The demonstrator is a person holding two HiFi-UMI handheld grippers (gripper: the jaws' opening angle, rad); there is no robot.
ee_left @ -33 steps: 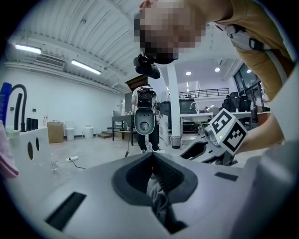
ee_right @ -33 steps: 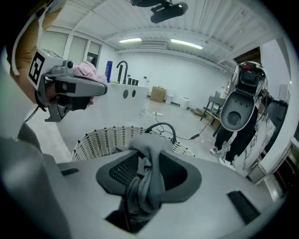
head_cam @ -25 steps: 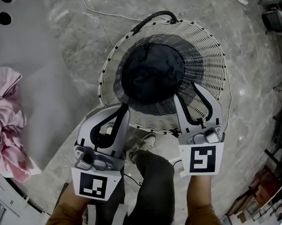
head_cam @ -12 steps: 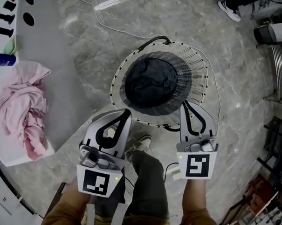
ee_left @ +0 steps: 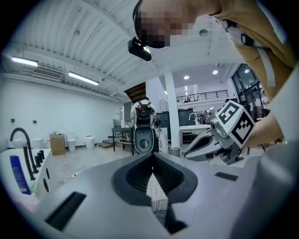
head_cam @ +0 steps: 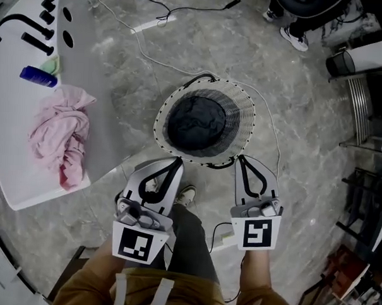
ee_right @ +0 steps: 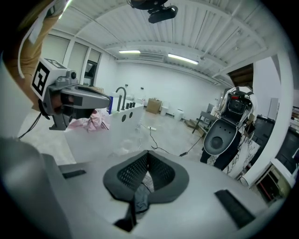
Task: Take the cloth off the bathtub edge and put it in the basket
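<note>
Jaws of the left gripper [ee_left: 153, 156] are pressed together, with nothing between them. Jaws of the right gripper [ee_right: 148, 154] have just been closing and now they meet too, also with nothing between. Both grippers hang side by side above the grey marble floor [head_cam: 305, 154], just on the near side of the round white wire basket [head_cam: 245, 121], which has dark fabric [head_cam: 199, 120] inside. Crumpled pink cloth [head_cam: 59, 133] lies on the white bathtub edge [head_cam: 14, 141], well apart to the left, near a blue bottle [head_cam: 37, 76]
</note>
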